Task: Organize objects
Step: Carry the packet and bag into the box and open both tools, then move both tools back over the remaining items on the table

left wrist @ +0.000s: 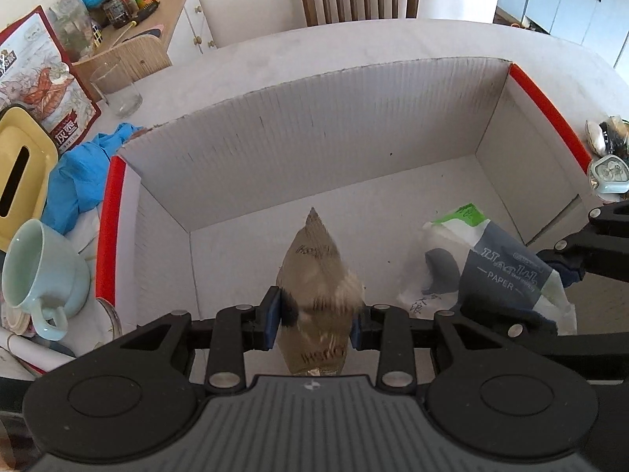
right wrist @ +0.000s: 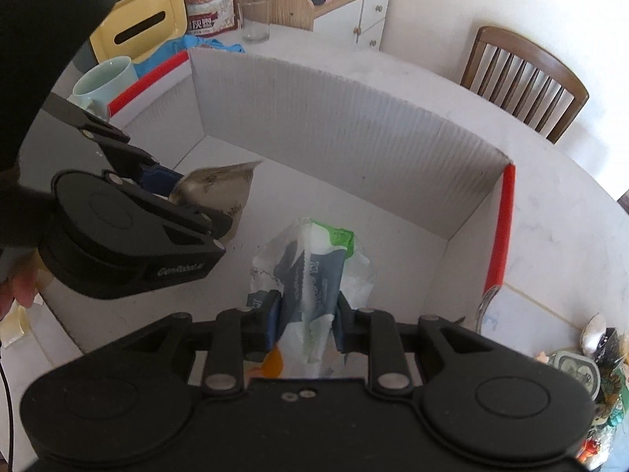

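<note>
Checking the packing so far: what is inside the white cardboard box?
Inside the white cardboard box, only the brown snack packet and tissue pack in clear plastic, both gripper-held. The floor beneath them is hidden.

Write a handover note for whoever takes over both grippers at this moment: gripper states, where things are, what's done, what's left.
Left gripper: shut on the brown packet, held over the box floor.
Right gripper: shut on the tissue pack, also inside the box.
White cardboard box: open on the table; nothing seen lying loose in it.
Done: both items carried into the box.
Left: release both; mug, blue cloth and glass remain outside.
</note>
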The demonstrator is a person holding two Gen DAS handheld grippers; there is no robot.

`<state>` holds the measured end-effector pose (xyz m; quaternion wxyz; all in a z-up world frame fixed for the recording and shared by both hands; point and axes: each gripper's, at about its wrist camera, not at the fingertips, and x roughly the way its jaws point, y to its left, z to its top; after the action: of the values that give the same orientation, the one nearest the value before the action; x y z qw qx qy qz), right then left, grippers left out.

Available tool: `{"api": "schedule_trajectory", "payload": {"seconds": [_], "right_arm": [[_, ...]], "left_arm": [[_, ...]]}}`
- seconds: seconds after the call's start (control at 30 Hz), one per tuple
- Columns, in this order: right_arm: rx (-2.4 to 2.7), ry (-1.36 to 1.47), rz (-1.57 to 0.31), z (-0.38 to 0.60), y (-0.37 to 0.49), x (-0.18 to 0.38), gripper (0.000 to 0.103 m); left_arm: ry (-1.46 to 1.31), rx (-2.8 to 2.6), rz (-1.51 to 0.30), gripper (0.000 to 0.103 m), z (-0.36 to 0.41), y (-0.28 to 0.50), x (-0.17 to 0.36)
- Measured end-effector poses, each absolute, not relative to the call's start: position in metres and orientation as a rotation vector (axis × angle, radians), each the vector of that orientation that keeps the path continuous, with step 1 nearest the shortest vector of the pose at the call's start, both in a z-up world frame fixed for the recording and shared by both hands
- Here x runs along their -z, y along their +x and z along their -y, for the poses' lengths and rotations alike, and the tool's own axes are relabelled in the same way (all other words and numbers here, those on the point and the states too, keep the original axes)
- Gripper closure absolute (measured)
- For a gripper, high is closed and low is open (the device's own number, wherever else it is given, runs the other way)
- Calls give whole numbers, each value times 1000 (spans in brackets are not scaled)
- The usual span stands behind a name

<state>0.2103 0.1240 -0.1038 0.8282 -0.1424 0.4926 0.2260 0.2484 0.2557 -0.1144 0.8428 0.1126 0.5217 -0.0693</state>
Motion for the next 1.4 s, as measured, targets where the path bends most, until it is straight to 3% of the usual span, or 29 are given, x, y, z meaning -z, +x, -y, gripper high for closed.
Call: {"api": "schedule_trajectory", "payload": {"seconds": [0.27, 0.4, 0.43, 1.3, 1.4], "right_arm": [[-476, -295, -1058, -122, 211, 106, 75], [-480, -267, -1061, -118, 210, 102, 71], [-481, -266, -1060, -117, 209, 100, 70], [-563, -103, -871, -25, 163, 15, 42], [-572, -101, -851, -6, 157, 10, 38]], "left_arm": [[231, 144, -1107, 65, -257, 250, 116], [241, 141, -1079, 37, -256, 246, 110], [240, 140, -1069, 36, -256, 245, 108], [185, 175, -846, 36, -214, 180, 20], [172, 171, -834, 30, -198, 171, 13]]}}
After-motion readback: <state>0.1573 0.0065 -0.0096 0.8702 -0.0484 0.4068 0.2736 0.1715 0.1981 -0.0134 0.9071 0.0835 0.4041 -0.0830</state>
